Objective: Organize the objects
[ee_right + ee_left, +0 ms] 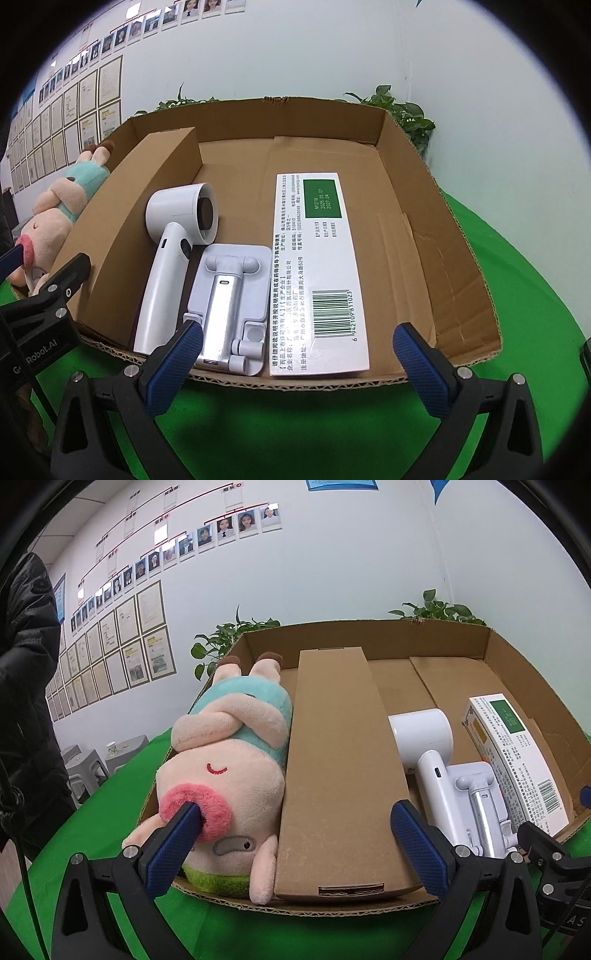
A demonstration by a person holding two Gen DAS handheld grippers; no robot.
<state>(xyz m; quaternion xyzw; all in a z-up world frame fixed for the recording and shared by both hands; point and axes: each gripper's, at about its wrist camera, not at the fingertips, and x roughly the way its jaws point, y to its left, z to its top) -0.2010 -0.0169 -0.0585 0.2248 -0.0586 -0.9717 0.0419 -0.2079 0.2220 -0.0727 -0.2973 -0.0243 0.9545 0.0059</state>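
Observation:
An open cardboard tray [524, 675] [424, 206] sits on a green cloth. In it lie a pink plush pig [229, 760] [55, 210] at the left, a long brown carton [340, 771] [144, 206], a white handheld fan [428, 746] [170, 251], a white folding phone stand [476, 805] [229, 295] and a white medicine box with a green label [513, 753] [317, 273]. My left gripper [295, 816] is open above the near end of the brown carton, its left finger by the pig's snout. My right gripper [297, 341] is open at the tray's near edge, over the medicine box and stand.
The green cloth [535, 295] surrounds the tray. Potted plants [221, 642] [406, 114] stand behind it against a white wall with framed papers. A person in a black coat [26, 686] stands at the left, near grey stools [85, 764]. The left gripper's body shows in the right wrist view [40, 306].

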